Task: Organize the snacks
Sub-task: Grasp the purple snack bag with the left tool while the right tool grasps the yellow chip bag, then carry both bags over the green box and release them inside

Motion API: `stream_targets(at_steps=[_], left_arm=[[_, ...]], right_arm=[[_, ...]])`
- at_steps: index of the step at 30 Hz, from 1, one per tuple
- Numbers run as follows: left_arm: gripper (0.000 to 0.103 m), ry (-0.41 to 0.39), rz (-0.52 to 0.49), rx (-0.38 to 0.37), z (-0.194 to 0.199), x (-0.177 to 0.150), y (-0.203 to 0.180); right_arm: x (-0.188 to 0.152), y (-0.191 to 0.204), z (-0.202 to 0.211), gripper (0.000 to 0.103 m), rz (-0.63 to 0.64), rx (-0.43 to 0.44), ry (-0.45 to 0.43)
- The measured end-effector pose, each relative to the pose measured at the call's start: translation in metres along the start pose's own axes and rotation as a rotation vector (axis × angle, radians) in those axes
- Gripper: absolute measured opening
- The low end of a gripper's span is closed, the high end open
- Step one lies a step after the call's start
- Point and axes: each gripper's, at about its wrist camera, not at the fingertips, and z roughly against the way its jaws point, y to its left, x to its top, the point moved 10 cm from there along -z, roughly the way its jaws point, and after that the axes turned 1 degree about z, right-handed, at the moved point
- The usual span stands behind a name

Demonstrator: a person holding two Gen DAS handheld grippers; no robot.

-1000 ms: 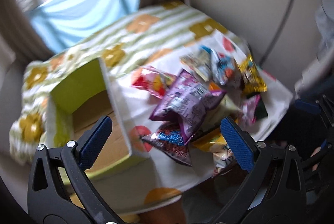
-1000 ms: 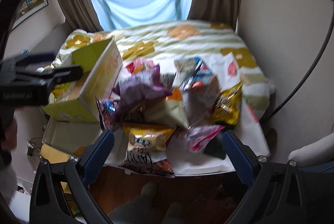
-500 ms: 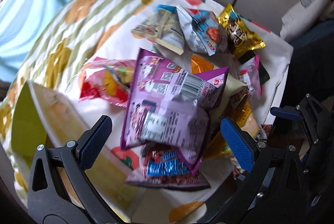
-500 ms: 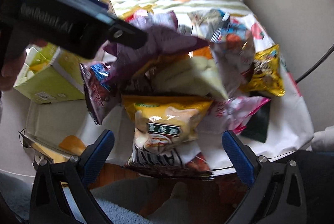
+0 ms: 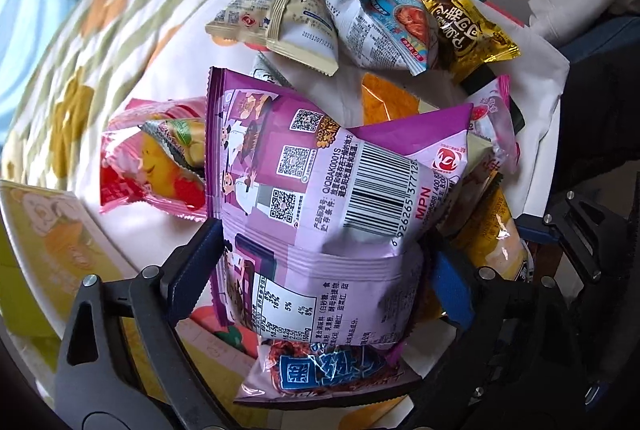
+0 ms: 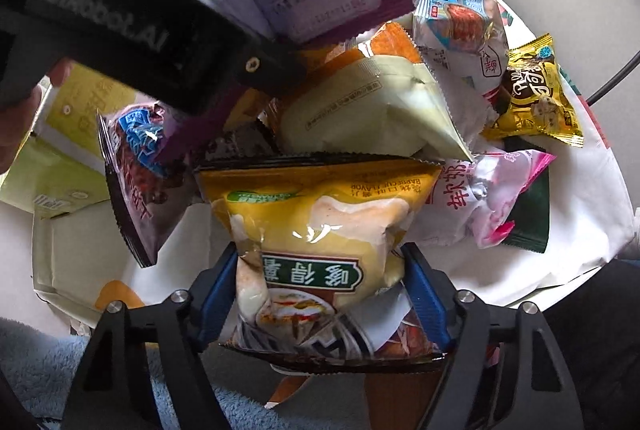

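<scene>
a: status on the left?

b: my left gripper [image 5: 320,270] is clamped across the purple snack bag [image 5: 320,189], blue pads pressed into both its sides. the bag sits on top of the pile, barcode side up. a dark red bag with blue lettering [image 5: 324,374] pokes out under it at 6 o'clock.

a: right?

b: my right gripper [image 6: 320,294] is clenched on the yellow chip bag [image 6: 320,230] at the near edge of the pile, the bag pinched in at the waist. my left tool crosses the right wrist view at 10 o'clock, above the pile.

a: rest of the pile?

b: in the left view: pink-red bag [image 5: 152,153] at 9 o'clock of the purple one, beige packet [image 5: 280,17] and a white-blue packet [image 5: 376,17] at 12, gold packet [image 5: 464,25] at 1. all lying on the floral cloth [image 5: 132,29].

a: box?

b: yellow-green carton [image 5: 48,242] at 8 o'clock in the left view, just beside the pile.
</scene>
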Motion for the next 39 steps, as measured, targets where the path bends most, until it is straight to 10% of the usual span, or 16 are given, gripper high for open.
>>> stream_targets(at_steps=[10,26,39], left_arm=[[0.076,-0.038,0.061,-0.054,0.021,-0.006,0.005],[0.074,-0.229,0.275,0.087,0.123,-0.012,0.019],[0.074,-0.324,0.668,0.266,0.212,-0.124,0.107]], right_arm=[[-0.002,-0.007,0.016,0.061,-0.034,0.005,-0.037],[0.027,-0.017,0.103,0.061,0.054,0.042,-0.186],[0.118,0.038,0.165,0.061,0.288,0.175,-0.298]])
